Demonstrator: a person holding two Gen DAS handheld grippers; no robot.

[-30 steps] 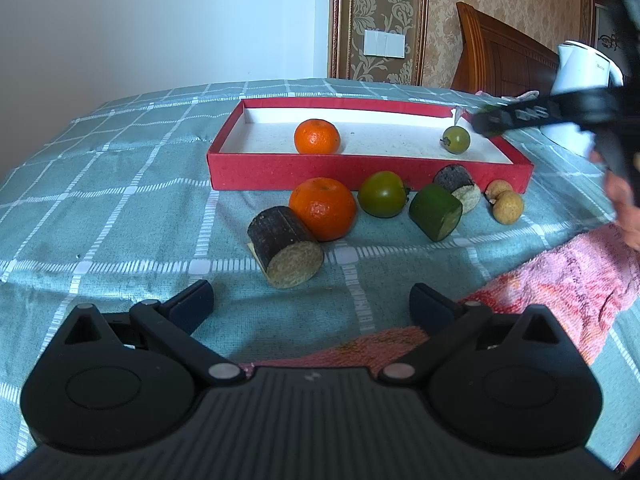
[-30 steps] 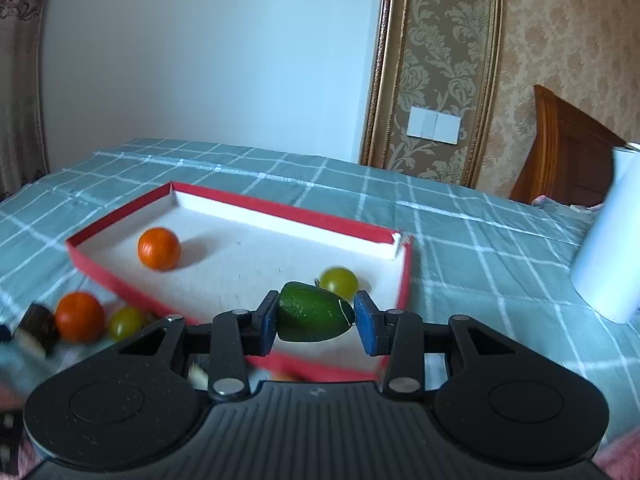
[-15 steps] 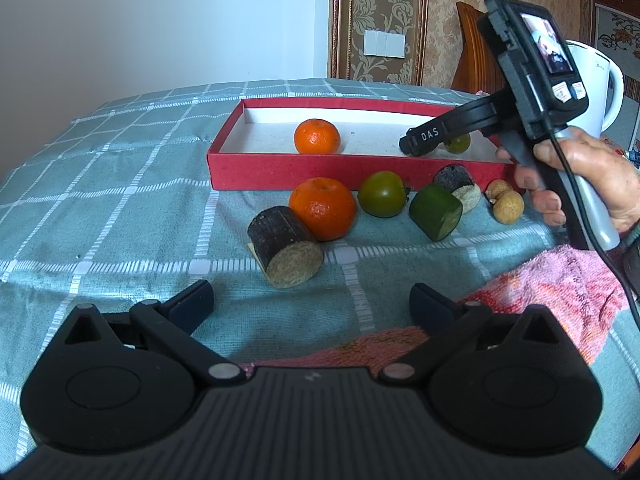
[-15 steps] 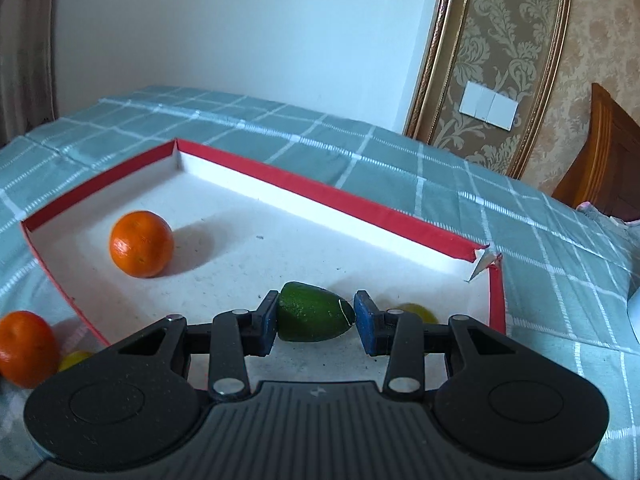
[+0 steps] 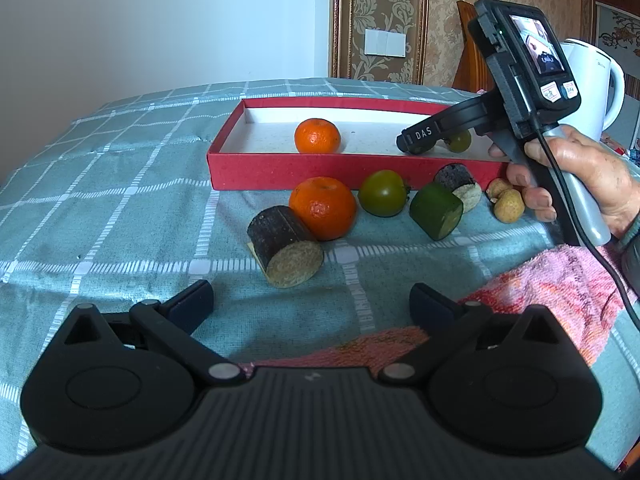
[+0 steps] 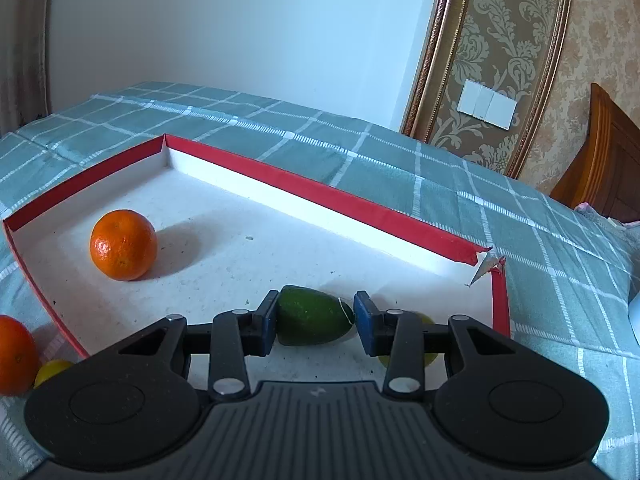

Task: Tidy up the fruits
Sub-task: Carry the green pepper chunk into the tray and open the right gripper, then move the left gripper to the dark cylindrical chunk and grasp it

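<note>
Right tool (image 6: pixel 315 317) clamping green fruit (image 6: pixel 312 316) over red tray (image 6: pixel 320 196), hidden in left view, left tool (image 5: pixel 312 304) wide, empty

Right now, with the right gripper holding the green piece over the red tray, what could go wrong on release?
The green fruit piece in the right gripper looks rounded, so it may roll across the red tray once freed.

The small green fruit sits right beside the gripper and could get knocked.

The tray's far corner is torn, a possible gap.
</note>
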